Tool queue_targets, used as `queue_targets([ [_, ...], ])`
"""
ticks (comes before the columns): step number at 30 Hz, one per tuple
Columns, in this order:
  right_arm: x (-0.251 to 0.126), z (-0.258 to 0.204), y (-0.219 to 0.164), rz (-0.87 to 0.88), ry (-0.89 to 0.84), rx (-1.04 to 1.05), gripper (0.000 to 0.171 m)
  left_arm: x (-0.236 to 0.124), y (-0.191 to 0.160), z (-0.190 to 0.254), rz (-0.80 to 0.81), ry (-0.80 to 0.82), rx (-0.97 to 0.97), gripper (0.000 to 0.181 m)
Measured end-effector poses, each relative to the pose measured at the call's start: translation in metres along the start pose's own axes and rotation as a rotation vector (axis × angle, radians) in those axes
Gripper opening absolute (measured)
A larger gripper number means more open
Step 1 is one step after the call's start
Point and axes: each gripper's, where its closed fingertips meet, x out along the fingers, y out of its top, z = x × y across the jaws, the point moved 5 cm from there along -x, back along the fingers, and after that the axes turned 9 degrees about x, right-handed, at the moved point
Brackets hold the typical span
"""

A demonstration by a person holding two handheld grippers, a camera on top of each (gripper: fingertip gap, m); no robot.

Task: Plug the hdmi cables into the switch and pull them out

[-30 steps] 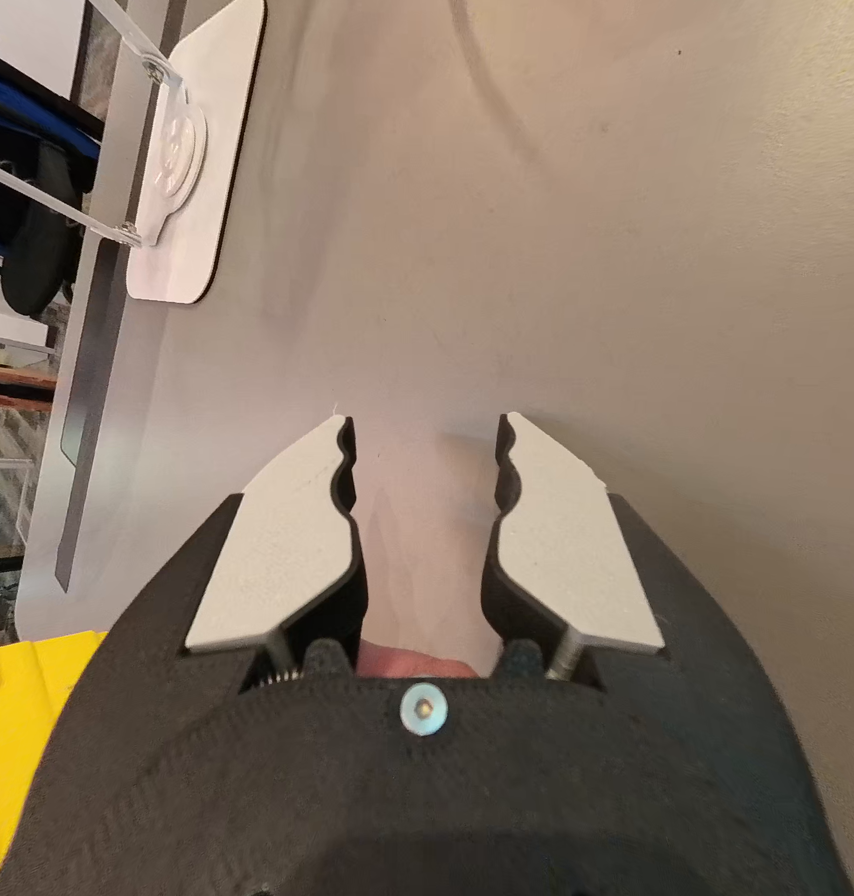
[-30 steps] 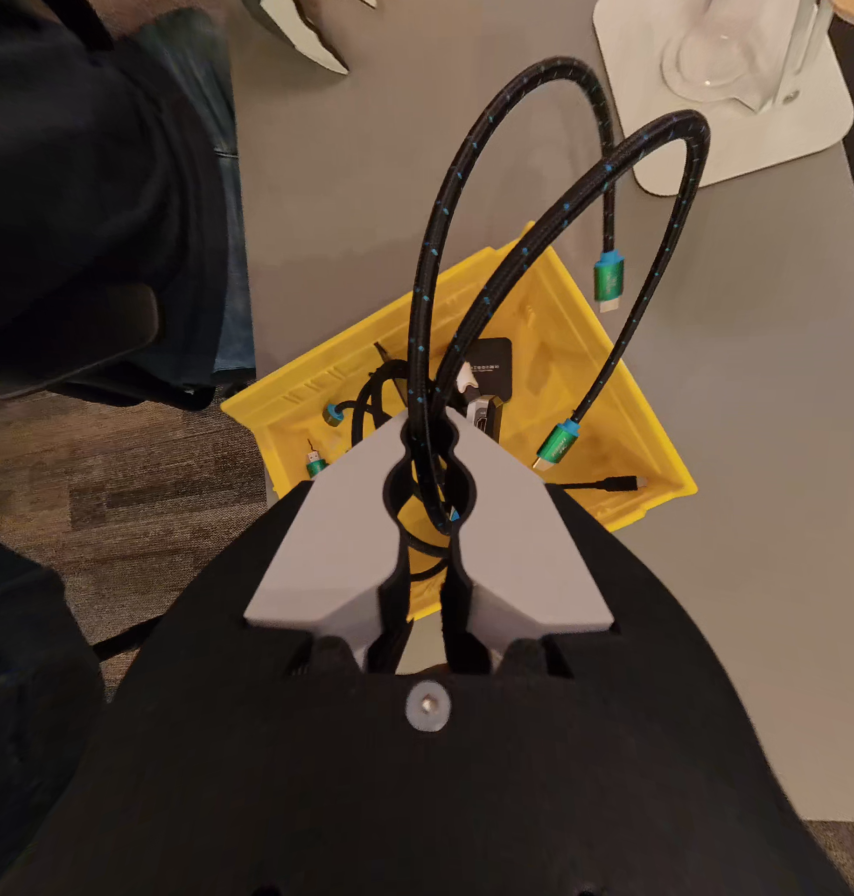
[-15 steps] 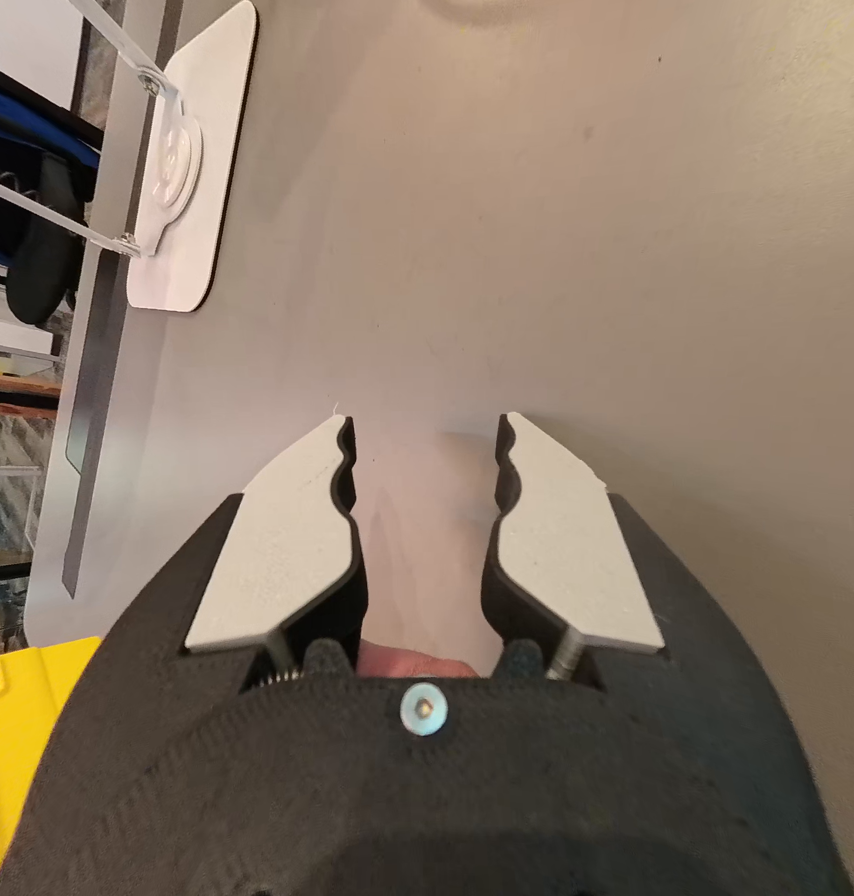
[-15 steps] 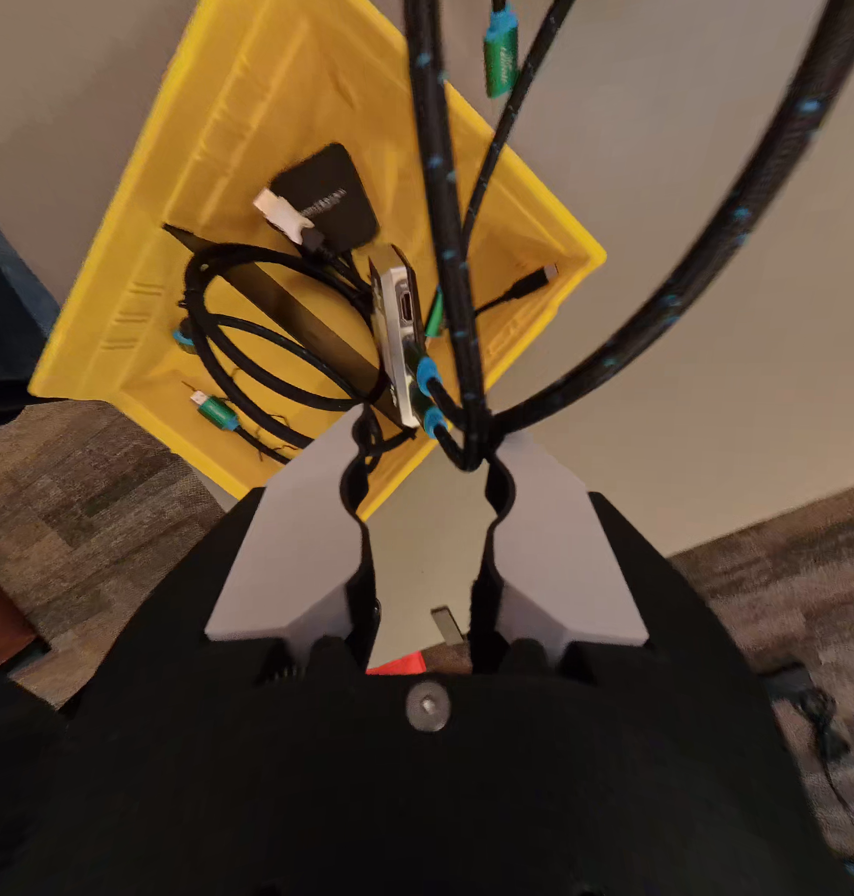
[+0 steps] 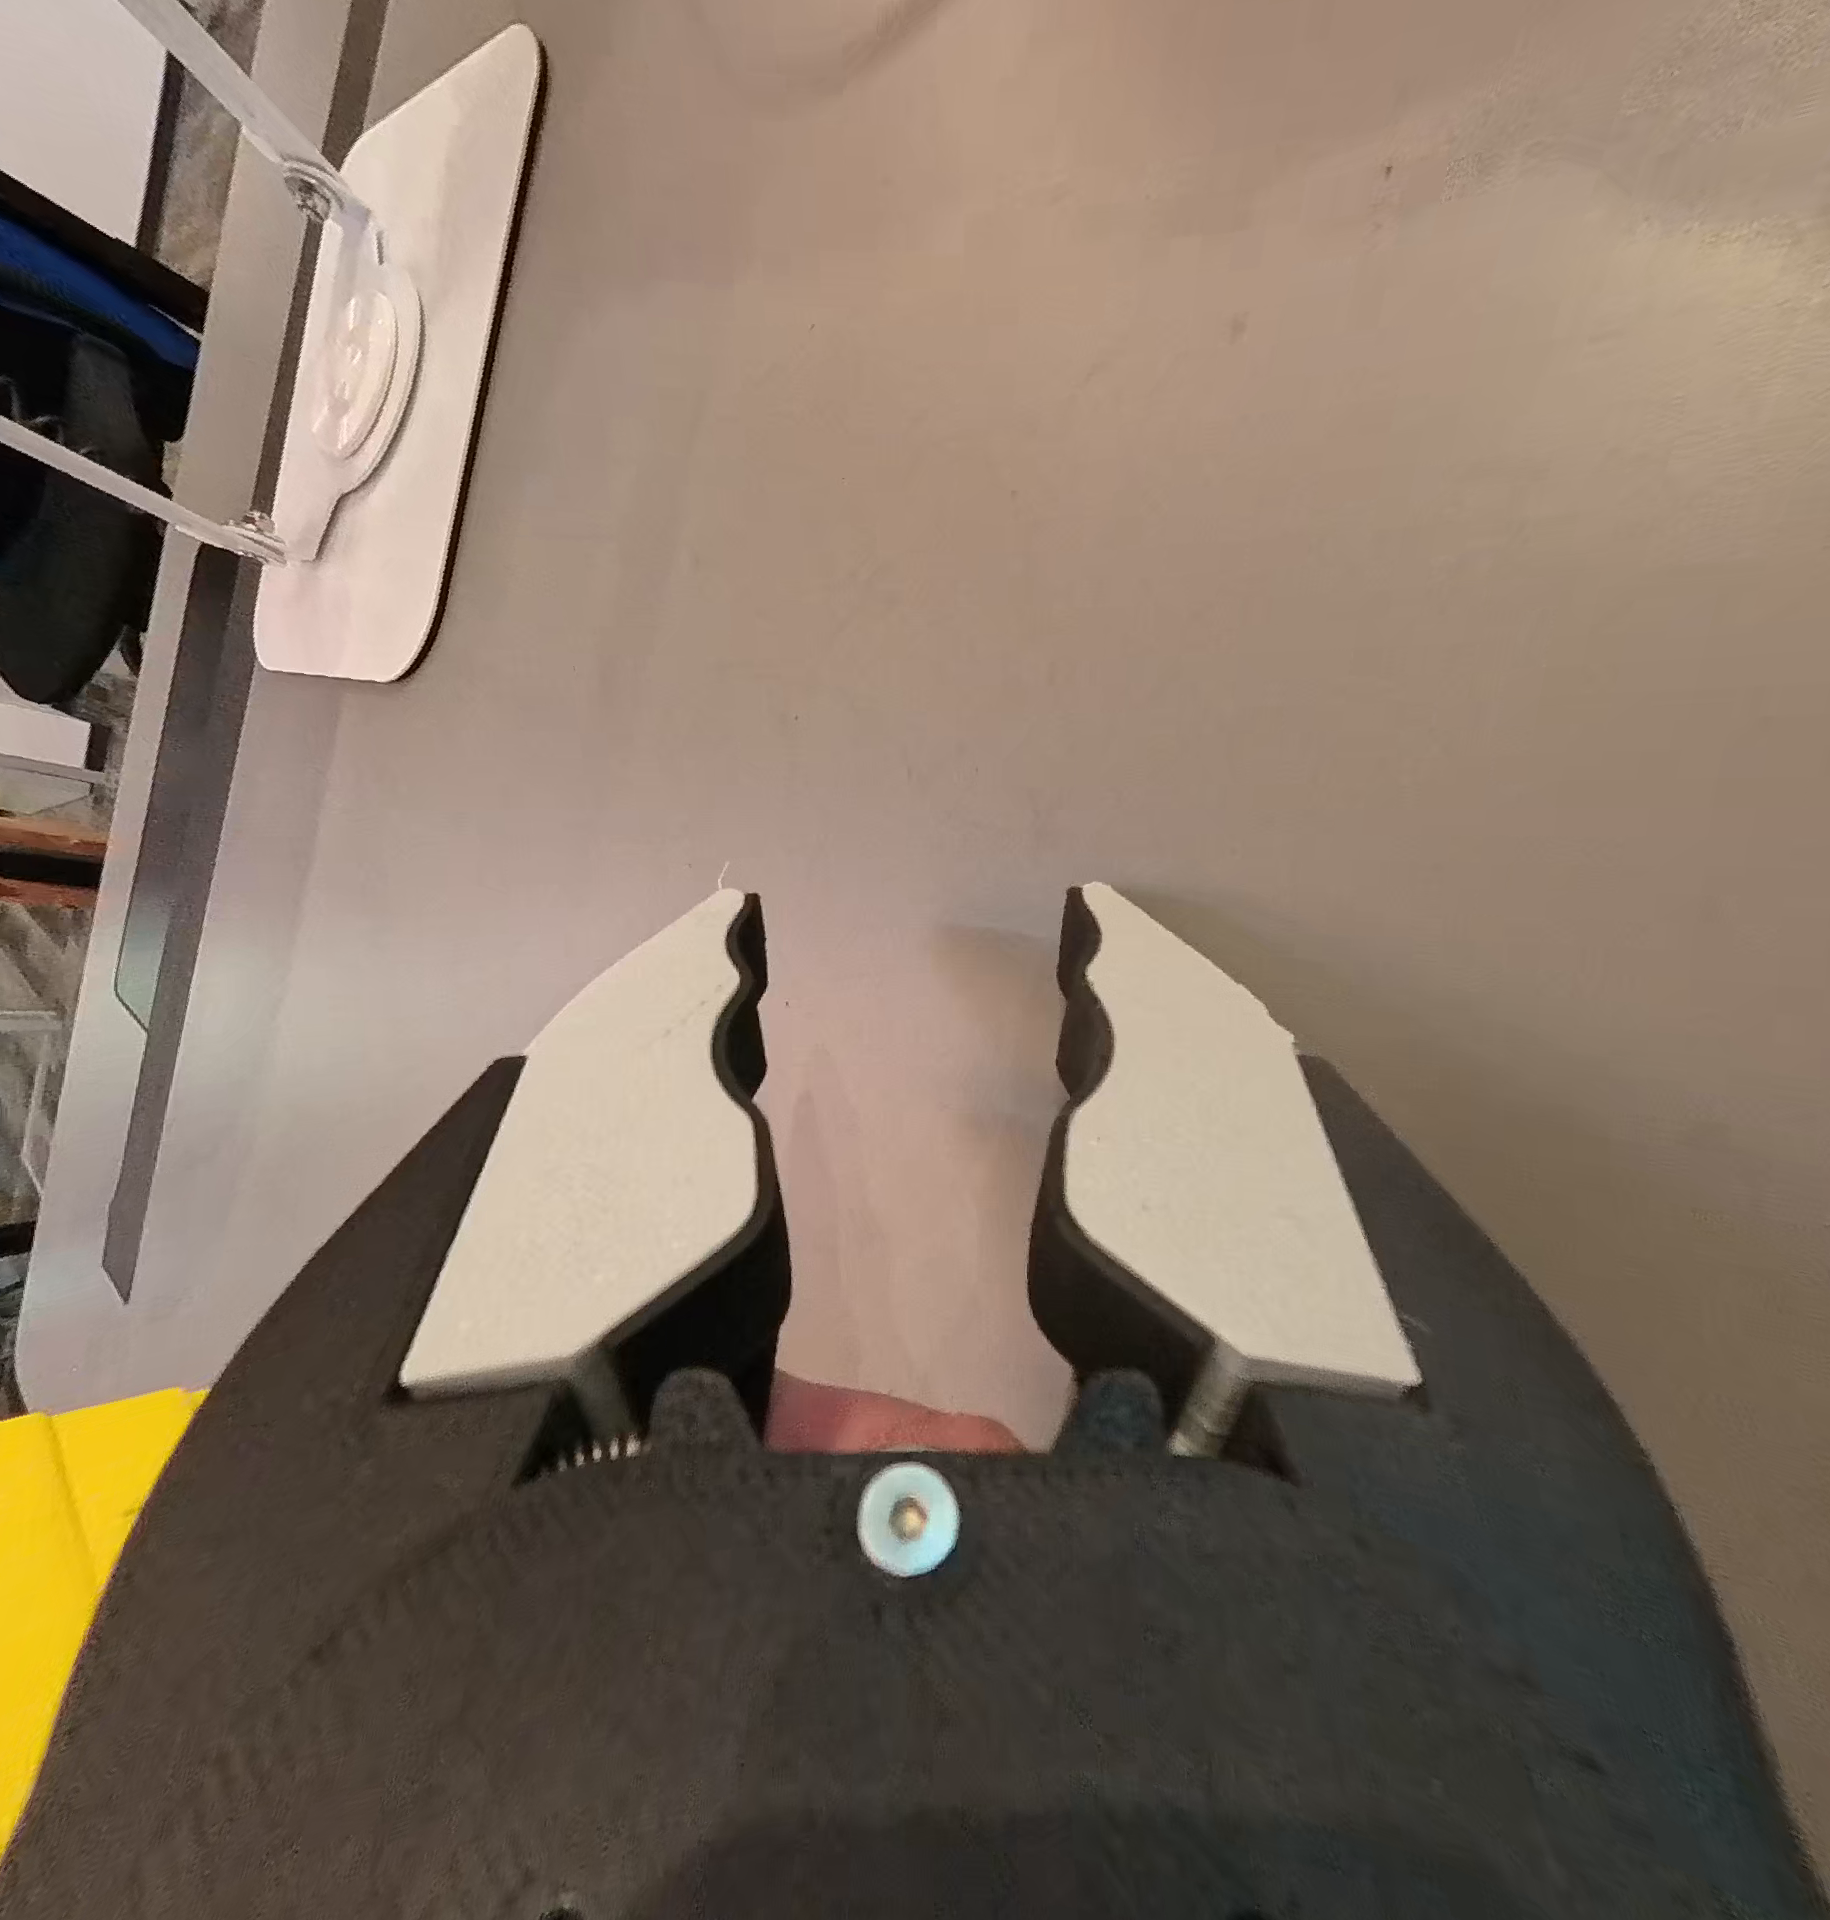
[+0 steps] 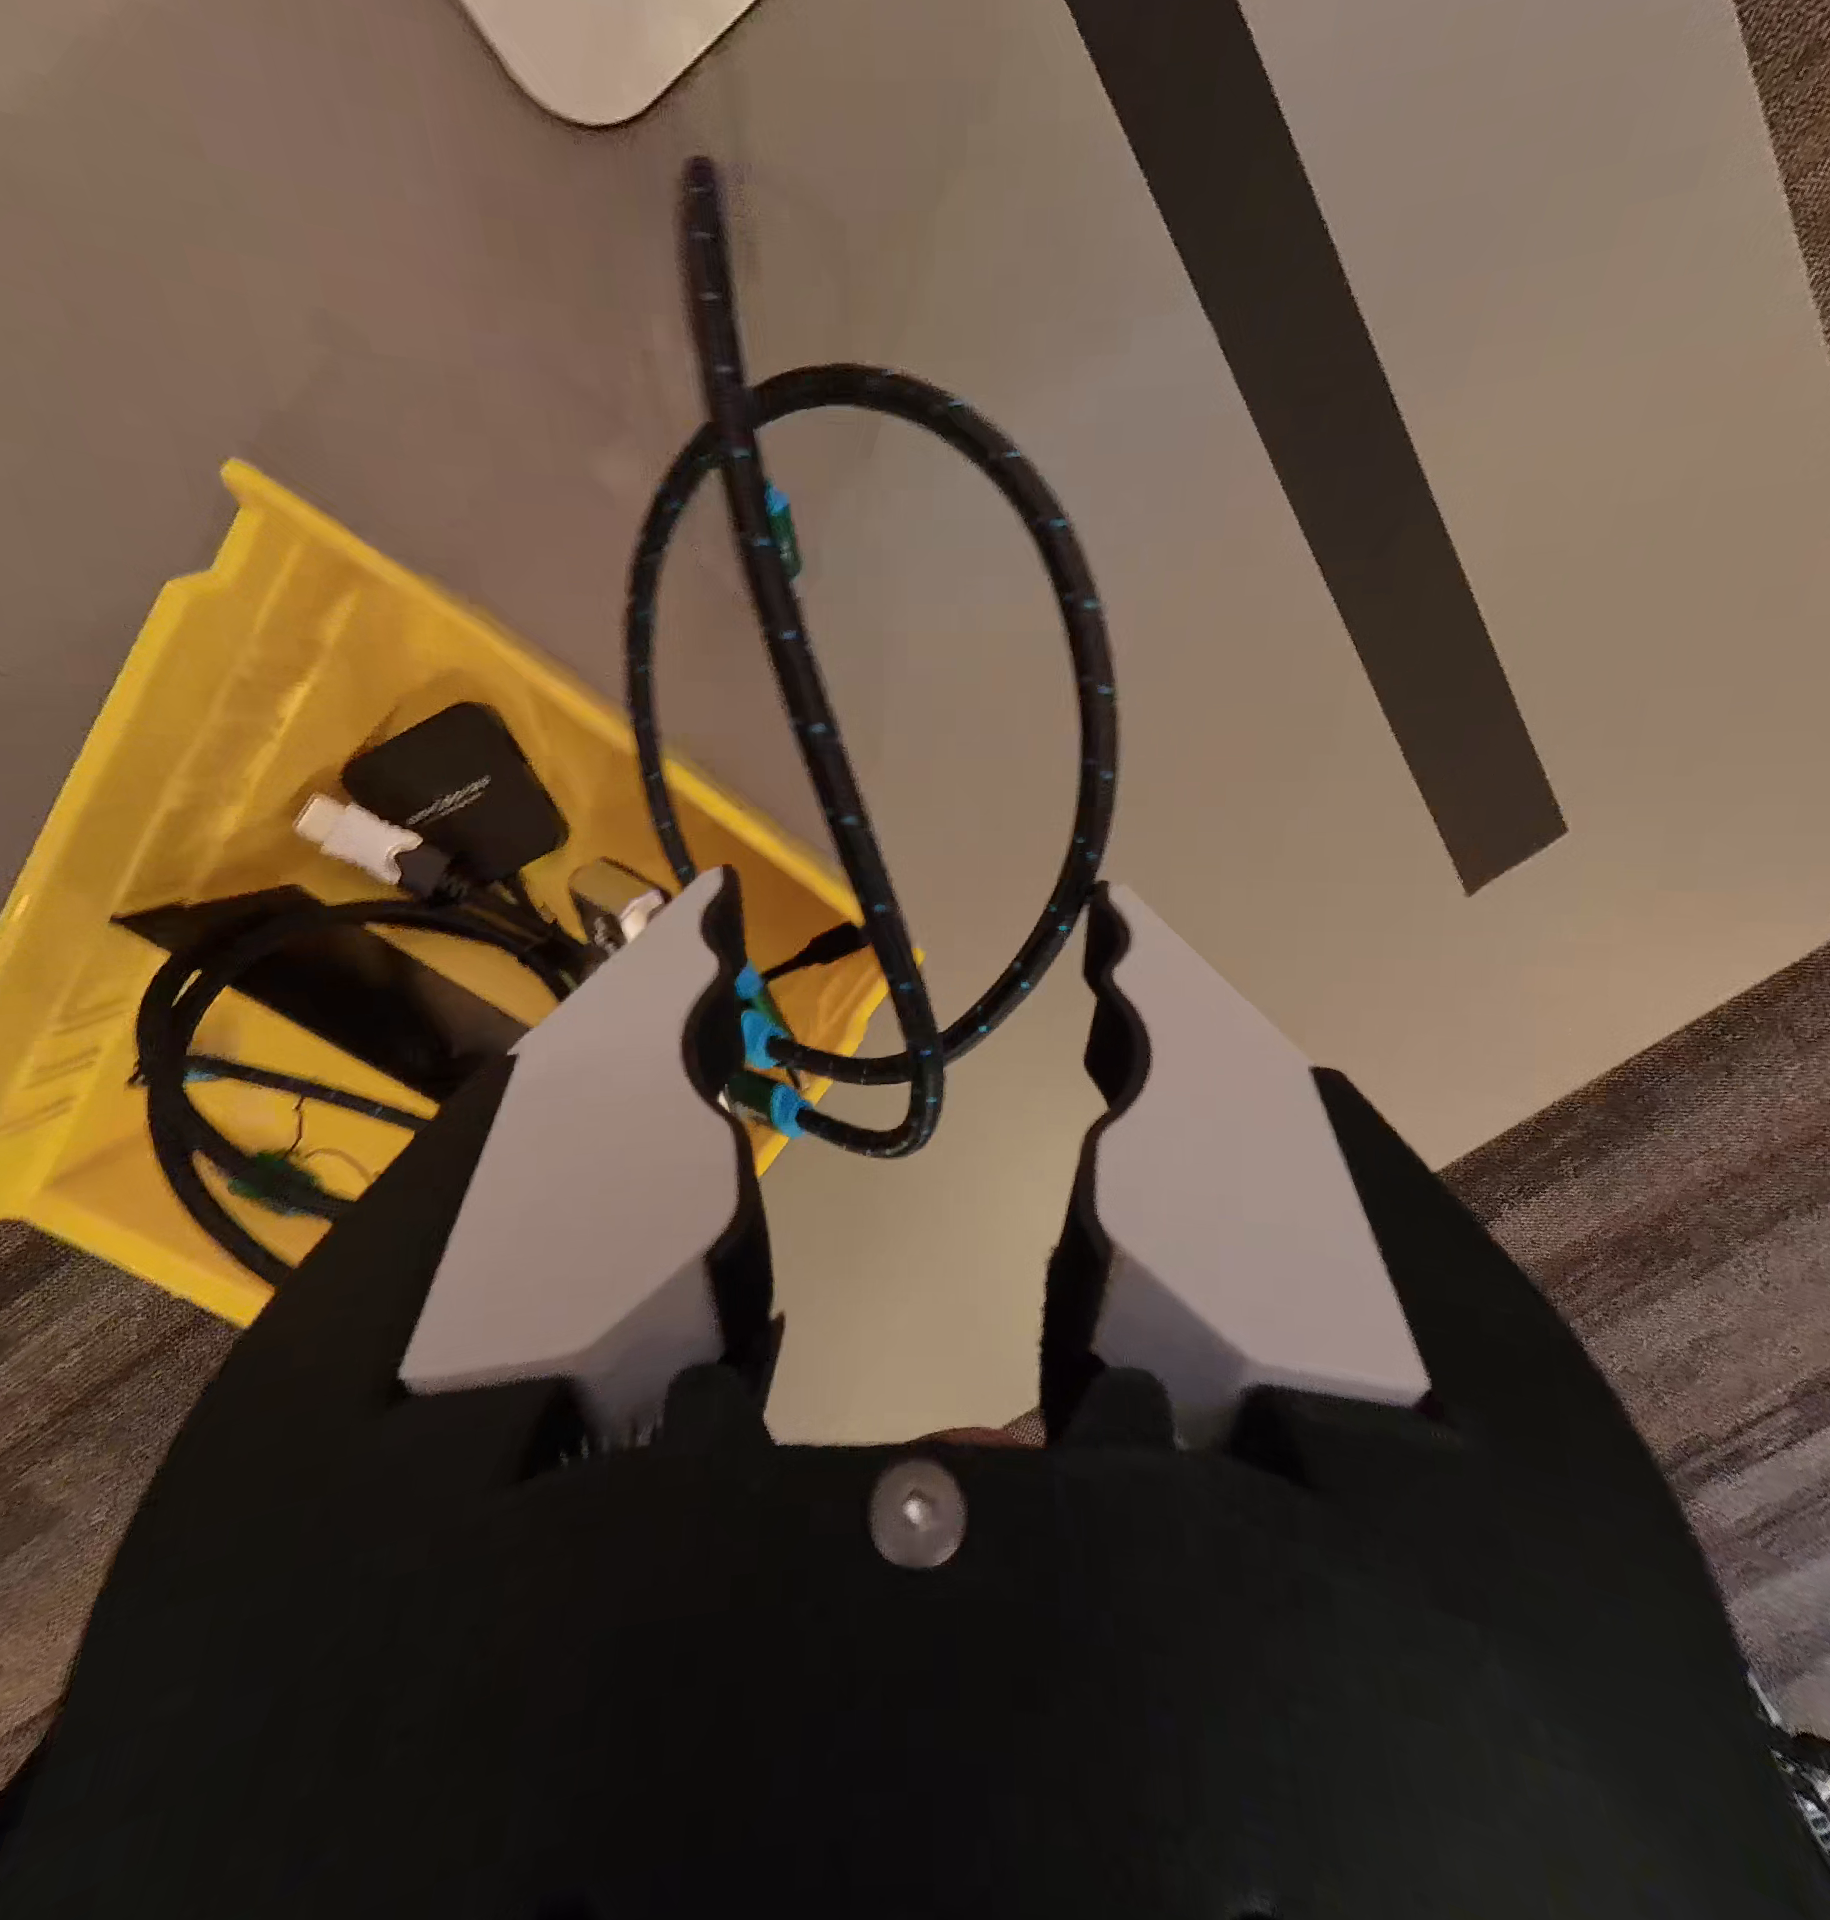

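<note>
hdmi cables [image 6: 1082, 665]: braided loops lying on grey table [image 6: 1254, 582] beside yellow bin [image 6: 256, 665], ends hidden behind finger | right gripper [image 6: 911, 894]: above them, tilted down, fingers apart, empty | left gripper [image 5: 913, 909]: over bare table, fingers apart, empty

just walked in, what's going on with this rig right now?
A person holds two handheld grippers over a grey table. The right gripper is open with nothing clamped; two braided black HDMI cables loop in front of it, their blue-collared ends by the edge of a yellow bin. The bin also holds a small black box and more coiled cable. The left gripper is open and empty over bare table, near a white pad.
</note>
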Motion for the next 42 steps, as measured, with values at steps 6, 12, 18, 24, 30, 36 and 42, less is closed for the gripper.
queue_targets([
  [6,0.027,0.029,0.027,-0.089,-0.140,0.014,0.076,-0.001,0.000,0.001,0.009,-0.006,0.004,0.052],
  [12,0.046,0.022,0.039,-0.142,-0.231,-0.161,0.025,0.000,-0.002,0.000,0.030,-0.023,-0.010,0.053],
  [18,0.019,0.004,0.047,0.014,-0.248,-0.226,0.004,0.000,-0.002,0.000,0.033,-0.022,-0.008,0.052],
  [24,-0.047,-0.036,0.018,0.220,-0.190,-0.371,0.002,0.001,-0.001,0.001,0.039,-0.025,-0.003,0.051],
  [30,-0.095,-0.078,-0.025,0.202,-0.194,-0.536,0.002,0.001,0.000,0.001,0.035,-0.020,-0.001,0.051],
  [36,-0.090,-0.101,-0.050,-0.019,-0.216,-0.660,0.000,0.002,0.002,0.001,0.031,-0.018,0.002,0.050],
  [42,-0.085,-0.128,-0.059,-0.115,-0.153,-0.744,0.000,0.000,0.003,0.003,0.024,-0.004,0.022,0.049],
])
